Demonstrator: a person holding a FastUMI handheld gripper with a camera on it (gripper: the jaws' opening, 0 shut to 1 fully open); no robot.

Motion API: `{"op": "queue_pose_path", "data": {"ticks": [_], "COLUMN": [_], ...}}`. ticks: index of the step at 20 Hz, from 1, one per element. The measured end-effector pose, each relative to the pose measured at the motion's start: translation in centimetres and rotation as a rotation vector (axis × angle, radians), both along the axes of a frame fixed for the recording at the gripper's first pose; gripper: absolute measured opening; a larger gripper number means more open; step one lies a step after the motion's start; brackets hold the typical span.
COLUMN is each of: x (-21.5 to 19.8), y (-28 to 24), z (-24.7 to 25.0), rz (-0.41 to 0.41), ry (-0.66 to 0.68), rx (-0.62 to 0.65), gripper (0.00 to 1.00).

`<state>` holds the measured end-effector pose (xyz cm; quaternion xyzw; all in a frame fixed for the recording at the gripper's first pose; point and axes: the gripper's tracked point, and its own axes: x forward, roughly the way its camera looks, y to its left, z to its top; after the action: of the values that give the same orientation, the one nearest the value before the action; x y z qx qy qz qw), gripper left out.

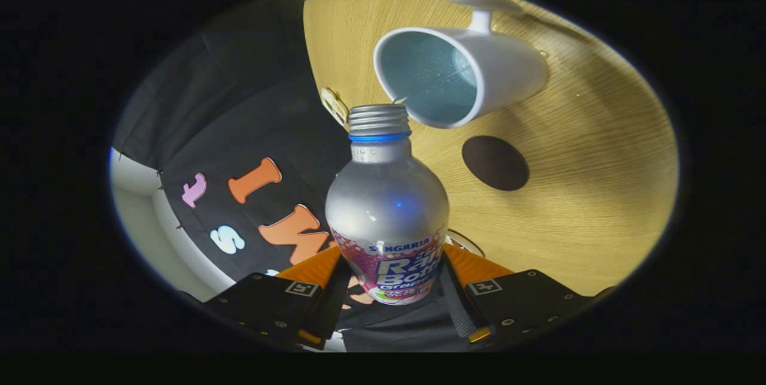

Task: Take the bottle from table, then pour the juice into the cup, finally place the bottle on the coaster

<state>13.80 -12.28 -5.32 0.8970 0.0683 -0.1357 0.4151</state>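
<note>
My gripper (389, 280) is shut on a silver bottle (386, 205) with a coloured label, one finger pressing on each side of its lower body. The whole view is rolled sideways, so the bottle is tipped. Its threaded open mouth (379, 117) points at the rim of a white cup (461, 73) with a pale blue inside and a handle on its far side. The mouth sits just at the cup's rim. A dark round coaster (495, 163) lies on the wooden table (598, 193) beside the cup, beyond my fingers. I cannot make out any juice flowing.
The black cloth wall (251, 103) of the booth runs along one side of the table. A small pale tag (334, 106) sits at the table's edge near the bottle's mouth. A few wet drops (543, 54) lie on the table by the cup.
</note>
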Motion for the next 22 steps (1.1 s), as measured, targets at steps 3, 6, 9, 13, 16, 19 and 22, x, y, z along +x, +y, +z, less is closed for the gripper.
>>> {"op": "queue_pose_path", "data": {"ticks": [3, 6, 9, 13, 16, 19, 22], "x": [-0.1, -0.1, 0.0, -0.1, 0.0, 0.1, 0.3], "y": [-0.1, -0.1, -0.2, -0.5, -1.0, -1.3, -1.3], "z": [0.1, 0.1, 0.3, 0.5, 0.8, 1.0, 1.2], "rz": [-0.005, -0.01, -0.011, -0.015, -0.024, -0.036, -0.035], "ry": [0.001, 0.001, -0.001, -0.001, -0.003, -0.001, -0.004], "rx": [0.003, 0.001, 0.011, 0.017, 0.023, 0.033, 0.041], "gripper": [0.75, 0.75, 0.75, 0.75, 0.75, 0.75, 0.75]}}
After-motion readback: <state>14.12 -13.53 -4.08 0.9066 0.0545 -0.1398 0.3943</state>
